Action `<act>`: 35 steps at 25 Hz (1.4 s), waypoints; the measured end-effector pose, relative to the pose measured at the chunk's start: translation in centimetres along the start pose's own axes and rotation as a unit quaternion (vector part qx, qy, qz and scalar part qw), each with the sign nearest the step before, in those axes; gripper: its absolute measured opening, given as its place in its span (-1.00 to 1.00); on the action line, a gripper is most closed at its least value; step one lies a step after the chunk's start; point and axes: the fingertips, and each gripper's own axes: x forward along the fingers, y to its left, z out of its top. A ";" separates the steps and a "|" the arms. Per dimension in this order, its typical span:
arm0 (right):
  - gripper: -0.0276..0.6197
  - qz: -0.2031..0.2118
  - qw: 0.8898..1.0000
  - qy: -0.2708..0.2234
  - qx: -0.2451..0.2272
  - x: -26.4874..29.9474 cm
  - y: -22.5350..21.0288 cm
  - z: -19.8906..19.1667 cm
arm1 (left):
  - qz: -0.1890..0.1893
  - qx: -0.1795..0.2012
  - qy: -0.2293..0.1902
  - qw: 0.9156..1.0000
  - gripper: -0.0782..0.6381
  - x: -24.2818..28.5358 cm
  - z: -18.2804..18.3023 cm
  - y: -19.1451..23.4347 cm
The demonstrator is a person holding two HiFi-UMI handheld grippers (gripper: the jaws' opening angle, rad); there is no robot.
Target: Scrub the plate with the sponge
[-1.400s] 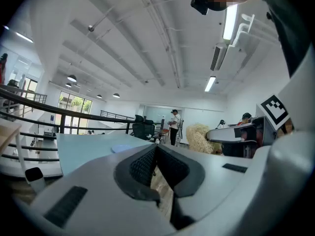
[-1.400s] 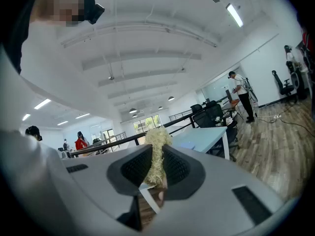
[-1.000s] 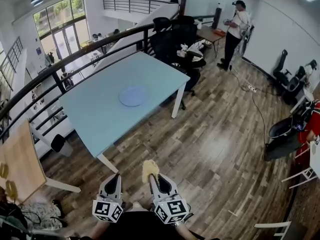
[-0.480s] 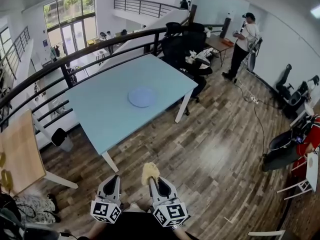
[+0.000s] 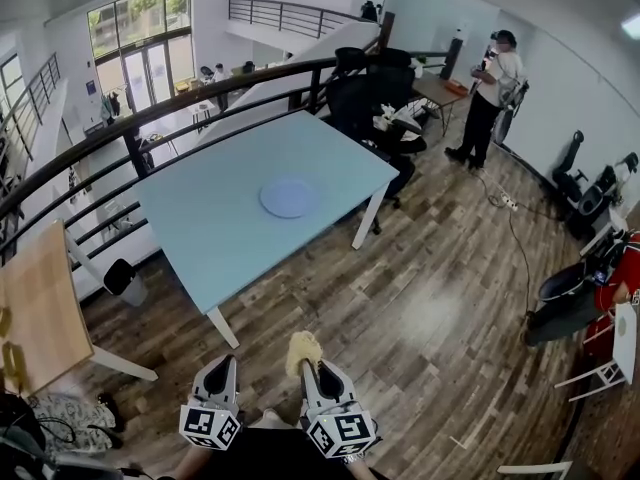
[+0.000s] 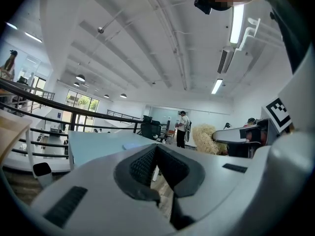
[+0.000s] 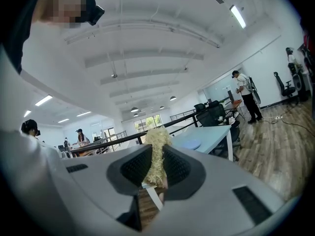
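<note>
A pale blue plate (image 5: 288, 198) lies flat near the middle of the light blue table (image 5: 200, 228), well ahead of both grippers. It shows small in the right gripper view as the plate (image 7: 191, 144). My right gripper (image 5: 307, 360) is shut on a straw-yellow fibrous sponge (image 5: 302, 349), whose tuft sticks up between the jaws as the sponge (image 7: 156, 154). My left gripper (image 5: 220, 371) hangs beside it at the frame's bottom, jaws closed together with nothing between them. Both are held low over the wooden floor, short of the table's near corner.
A black railing (image 5: 150, 113) runs behind the table. Black office chairs (image 5: 365, 93) stand at its far end. A person (image 5: 487, 98) stands at the back right. A wooden table (image 5: 35, 313) is at the left, and a bin (image 5: 120, 281) sits beside the blue table's leg.
The view has shifted so the table and plate sit slightly nearer and more central. Both grippers keep the same pose, the sponge still held in the right one.
</note>
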 end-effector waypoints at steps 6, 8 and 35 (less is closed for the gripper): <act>-0.71 0.000 1.000 0.001 0.005 2.2 -1.9 -0.3 | -0.003 0.010 0.003 1.000 -0.77 2.7 -0.2 0.1; -0.71 0.006 1.000 0.000 0.005 3.0 -2.6 -0.1 | 0.001 0.008 0.004 1.000 -0.77 3.7 -0.2 0.2; -0.70 0.038 0.999 0.011 0.007 16.1 -16.1 6.1 | 0.027 0.013 0.002 1.000 -0.77 22.3 2.3 -1.0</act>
